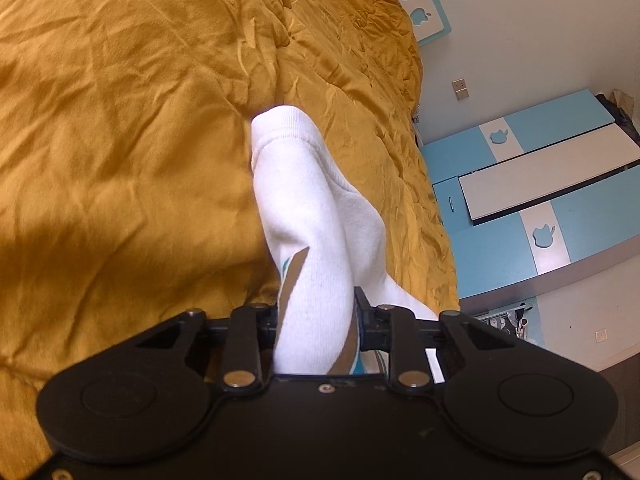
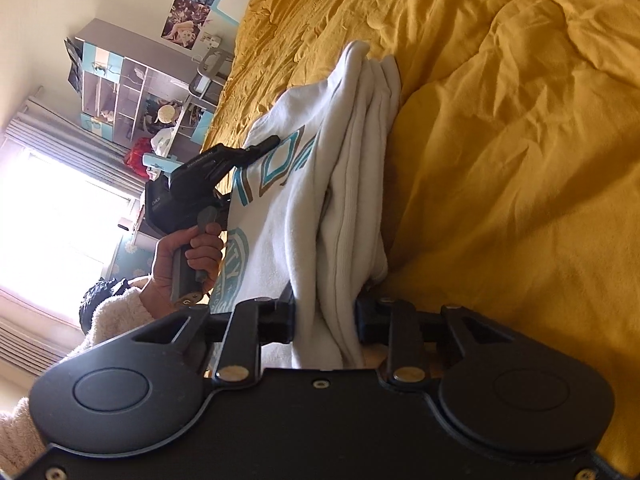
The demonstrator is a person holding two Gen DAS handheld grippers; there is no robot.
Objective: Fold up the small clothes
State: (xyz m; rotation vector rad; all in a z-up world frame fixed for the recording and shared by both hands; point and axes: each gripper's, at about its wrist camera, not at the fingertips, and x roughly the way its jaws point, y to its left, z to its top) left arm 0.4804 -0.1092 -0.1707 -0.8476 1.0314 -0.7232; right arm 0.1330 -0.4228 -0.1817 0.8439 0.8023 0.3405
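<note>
Over the yellow bed (image 1: 120, 120), left gripper (image 1: 316, 320) and right gripper (image 2: 326, 316) each pinched the white sweatshirt (image 2: 304, 200) closed; bunched layers could slip, spoiling the fold.

One white garment (image 2: 304, 216), two tongs (image 1: 316, 312) (image 2: 326, 312), one yellow bedspread (image 1: 120, 120), one blue-and-white wardrobe (image 1: 532, 196).

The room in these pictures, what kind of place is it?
Most likely a child's or teenager's bedroom: a bed under a mustard quilt, a blue-and-white wardrobe, and a poster above cluttered shelves.
</note>
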